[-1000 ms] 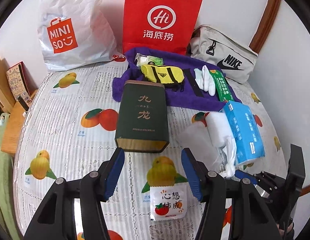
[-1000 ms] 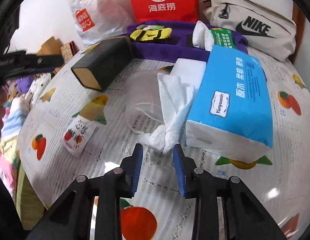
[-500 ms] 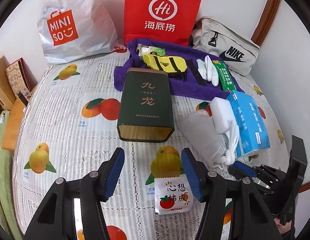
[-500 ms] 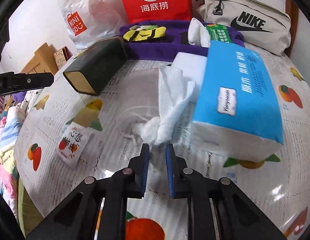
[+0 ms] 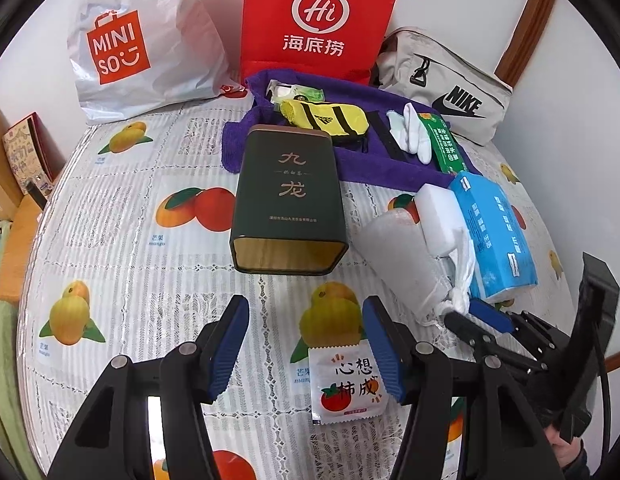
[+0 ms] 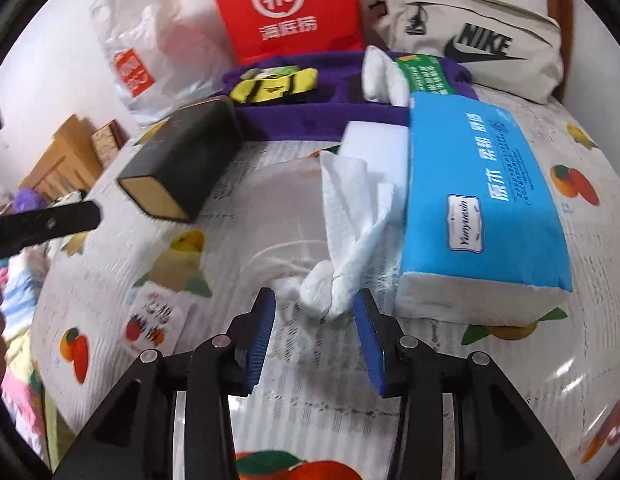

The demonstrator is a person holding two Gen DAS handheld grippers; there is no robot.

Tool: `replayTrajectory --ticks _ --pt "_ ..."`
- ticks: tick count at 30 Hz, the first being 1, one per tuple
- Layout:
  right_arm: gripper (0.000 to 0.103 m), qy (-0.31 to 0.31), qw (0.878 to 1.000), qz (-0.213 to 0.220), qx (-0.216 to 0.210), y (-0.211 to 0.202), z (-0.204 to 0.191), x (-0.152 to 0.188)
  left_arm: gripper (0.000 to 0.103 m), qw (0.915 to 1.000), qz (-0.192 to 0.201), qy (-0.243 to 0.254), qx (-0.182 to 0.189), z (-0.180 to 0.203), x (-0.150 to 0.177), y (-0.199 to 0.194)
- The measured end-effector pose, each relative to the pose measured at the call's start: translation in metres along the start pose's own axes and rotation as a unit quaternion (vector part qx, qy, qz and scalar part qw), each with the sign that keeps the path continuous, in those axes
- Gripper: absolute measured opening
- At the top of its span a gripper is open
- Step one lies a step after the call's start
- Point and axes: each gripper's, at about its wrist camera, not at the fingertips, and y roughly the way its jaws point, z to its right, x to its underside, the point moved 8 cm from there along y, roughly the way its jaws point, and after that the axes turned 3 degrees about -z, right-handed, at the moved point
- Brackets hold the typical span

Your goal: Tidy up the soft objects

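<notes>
Table surface was a fruit-print tablecloth (image 5: 121,208) with mango and persimmon motifs, pushed into a white-walled corner with brown wood trim (image 5: 526,20) on the right. Back row: Miniso bag (image 5: 121,48), red Haidilao paper bag (image 5: 318,20), Nike pouch (image 5: 442,88), purple towel (image 5: 350,160) in front. A dark tea tin (image 5: 289,204) lay on its side mid-table.

My left gripper (image 5: 305,344) stood half open over a persimmon snack sachet (image 5: 348,384), gripping nothing. My right gripper (image 6: 316,344) was opening, the twisted white tissue (image 6: 350,240) tip between the pads, not pinched. It lay beside the blue tissue pack (image 6: 482,200), over a clear plastic bag (image 6: 277,216).
</notes>
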Motion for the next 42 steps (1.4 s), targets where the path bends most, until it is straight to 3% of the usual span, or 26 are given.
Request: replayTrajectory --ticks 5,7,19,21,23,29,32,35,37,40,42 --pt "0.040 0.034 0.999 0.000 0.012 0.010 0.007 -0.003 0.057 0.9999 -0.006 0.001 0.010 -0.002 0.004 0.006" --pt "0.028 0.035 0.999 0.008 0.017 0.010 0.007 -0.004 0.057 0.9999 -0.009 -0.001 0.013 -0.004 0.005 0.008" --pt "0.028 -0.012 1.000 -0.011 -0.005 -0.015 -0.003 0.016 0.057 0.9991 -0.025 0.008 0.034 0.007 0.024 0.018" --pt "0.028 -0.018 1.000 -0.008 -0.012 -0.022 -0.006 0.018 0.063 0.9988 -0.030 0.014 0.035 0.011 0.030 0.021" --pt "0.028 -0.021 1.000 -0.002 -0.014 -0.028 -0.007 0.019 0.071 0.9989 -0.032 0.021 0.028 0.015 0.038 0.025" --pt "0.028 -0.027 1.000 0.011 -0.010 -0.044 0.001 0.022 0.074 0.9974 -0.061 0.037 0.009 0.025 0.065 0.045" --pt "0.028 -0.022 1.000 0.013 -0.007 -0.050 0.009 0.025 0.090 0.9969 -0.052 0.059 -0.002 0.034 0.070 0.047" --pt "0.028 -0.018 1.000 0.021 0.001 -0.060 0.019 0.027 0.096 0.9958 -0.050 0.072 -0.025 0.041 0.072 0.054" --pt "0.028 -0.013 1.000 0.028 0.005 -0.066 0.026 0.026 0.097 0.9945 -0.040 0.078 -0.058 0.043 0.073 0.058" --pt "0.028 -0.008 0.999 0.035 0.010 -0.073 0.036 0.027 0.097 0.9949 -0.029 0.075 -0.061 0.044 0.072 0.057" --pt "0.028 -0.003 0.999 0.038 0.011 -0.077 0.043 0.028 0.084 0.9952 -0.022 0.073 -0.061 0.042 0.072 0.055"
